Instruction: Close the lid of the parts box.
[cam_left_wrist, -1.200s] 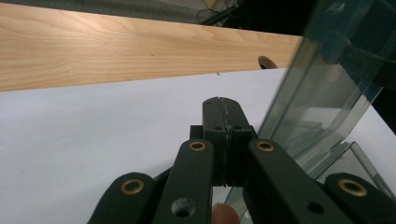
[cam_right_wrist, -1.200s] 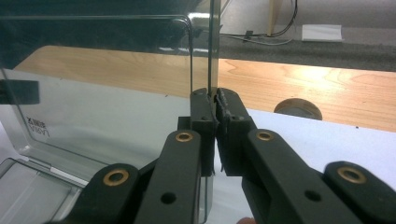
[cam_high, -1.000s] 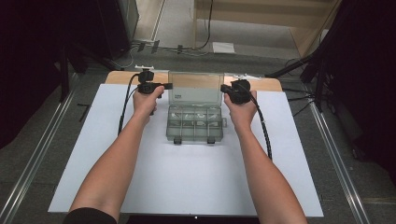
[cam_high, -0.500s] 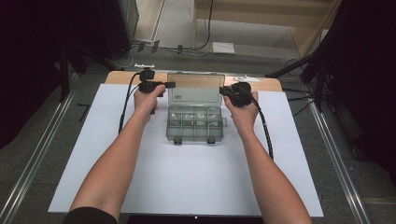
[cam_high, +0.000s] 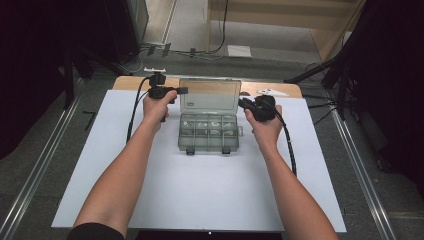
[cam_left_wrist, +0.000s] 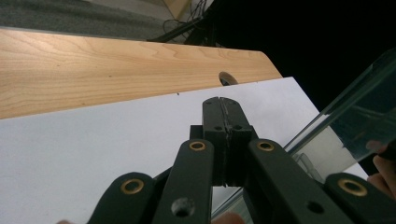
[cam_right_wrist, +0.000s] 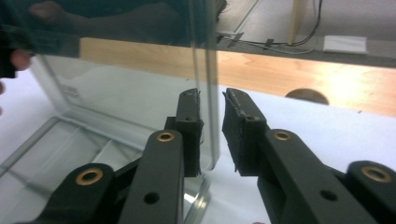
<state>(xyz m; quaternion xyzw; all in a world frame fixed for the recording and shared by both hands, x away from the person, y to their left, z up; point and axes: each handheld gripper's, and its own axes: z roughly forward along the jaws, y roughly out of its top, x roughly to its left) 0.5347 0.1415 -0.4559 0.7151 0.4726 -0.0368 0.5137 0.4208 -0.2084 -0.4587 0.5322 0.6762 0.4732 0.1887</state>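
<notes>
A clear plastic compartment box (cam_high: 207, 134) sits on the white board with its lid (cam_high: 210, 95) raised upright. My left gripper (cam_high: 183, 90) is at the lid's upper left corner. Its jaws (cam_left_wrist: 223, 100) are shut with nothing between them, and the lid (cam_left_wrist: 355, 107) stands just to their right. My right gripper (cam_high: 242, 102) is at the lid's right edge. That edge (cam_right_wrist: 212, 70) stands between the right gripper's (cam_right_wrist: 211, 93) jaws, which have just been opening; a gap shows on the right jaw's side, so the pads do not clamp it.
The white board (cam_high: 200, 195) lies on a wooden table (cam_high: 285, 90) that has a round hole (cam_right_wrist: 306, 95) near its back edge. Small white parts (cam_high: 272, 92) lie at the back. Metal rails run along both sides, and cables lie on the floor behind.
My right hand has shifted slightly toward me along the lid's right edge. The left hand and the raised lid have stayed in place.
</notes>
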